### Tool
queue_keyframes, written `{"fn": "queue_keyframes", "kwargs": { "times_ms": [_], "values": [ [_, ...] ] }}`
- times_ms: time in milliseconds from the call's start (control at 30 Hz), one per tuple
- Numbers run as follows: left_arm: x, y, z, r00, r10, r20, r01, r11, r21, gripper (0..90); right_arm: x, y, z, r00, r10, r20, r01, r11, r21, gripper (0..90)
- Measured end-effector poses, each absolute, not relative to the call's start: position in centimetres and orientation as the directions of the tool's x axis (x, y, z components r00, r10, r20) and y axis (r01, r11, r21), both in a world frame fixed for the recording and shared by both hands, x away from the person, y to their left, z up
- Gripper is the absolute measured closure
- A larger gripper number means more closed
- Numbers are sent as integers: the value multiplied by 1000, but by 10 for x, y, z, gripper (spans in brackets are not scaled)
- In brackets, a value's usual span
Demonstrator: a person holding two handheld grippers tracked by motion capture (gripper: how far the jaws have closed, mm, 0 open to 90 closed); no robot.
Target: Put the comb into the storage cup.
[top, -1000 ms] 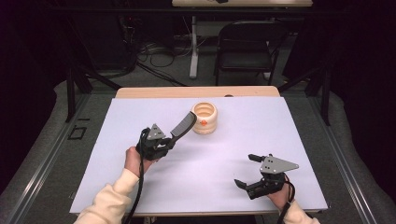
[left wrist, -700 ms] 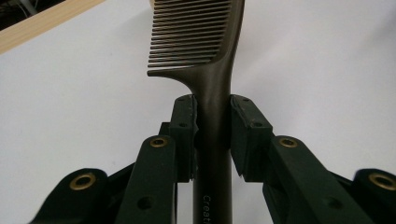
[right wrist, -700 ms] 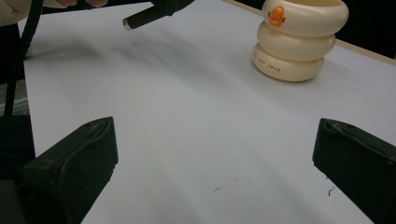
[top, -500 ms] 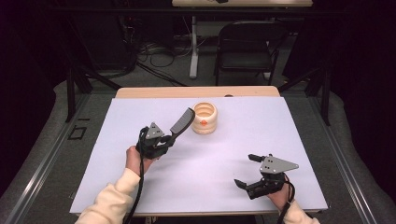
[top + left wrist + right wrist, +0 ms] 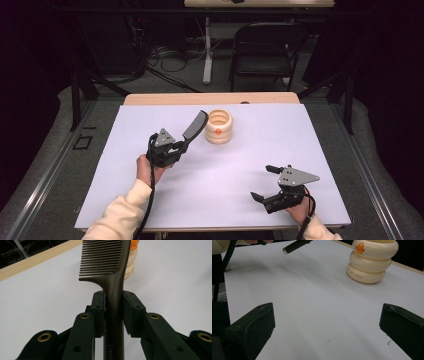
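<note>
The left hand-held gripper (image 5: pixel 186 141) clamps the comb (image 5: pixel 113 282) by its handle, teeth raised toward the cream holder (image 5: pixel 219 126) at the far side of the bench (image 5: pixel 310 150), likely for dropping it in, while the right hand-held gripper (image 5: pixel 264 183) rests near the front edge, jaws spread and empty.

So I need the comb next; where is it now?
The comb is clamped by its handle in the left gripper, left of centre in the high view, its toothed end beside the cream ringed cup.
</note>
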State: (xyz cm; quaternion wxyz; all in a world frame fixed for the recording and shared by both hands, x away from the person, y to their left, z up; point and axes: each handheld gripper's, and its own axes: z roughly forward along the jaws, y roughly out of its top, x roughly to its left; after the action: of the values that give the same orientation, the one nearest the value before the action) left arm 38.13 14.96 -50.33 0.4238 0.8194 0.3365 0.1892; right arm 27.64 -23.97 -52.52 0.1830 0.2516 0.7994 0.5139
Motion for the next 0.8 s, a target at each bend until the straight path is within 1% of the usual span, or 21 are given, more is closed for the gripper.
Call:
{"fn": "queue_keyframes", "kwargs": {
  "times_ms": [633, 800],
  "values": [
    [388, 149, -502, 682, 731, -19, 382, -335, 861, 721, 277, -238, -526, -806, 591, -35, 216, 349, 912, 0],
    [391, 147, -502, 684, 729, -23, 379, -329, 865, 721, 277, -238, -526, -806, 591, -38, 213, 350, 912, 0]
  ]
}}
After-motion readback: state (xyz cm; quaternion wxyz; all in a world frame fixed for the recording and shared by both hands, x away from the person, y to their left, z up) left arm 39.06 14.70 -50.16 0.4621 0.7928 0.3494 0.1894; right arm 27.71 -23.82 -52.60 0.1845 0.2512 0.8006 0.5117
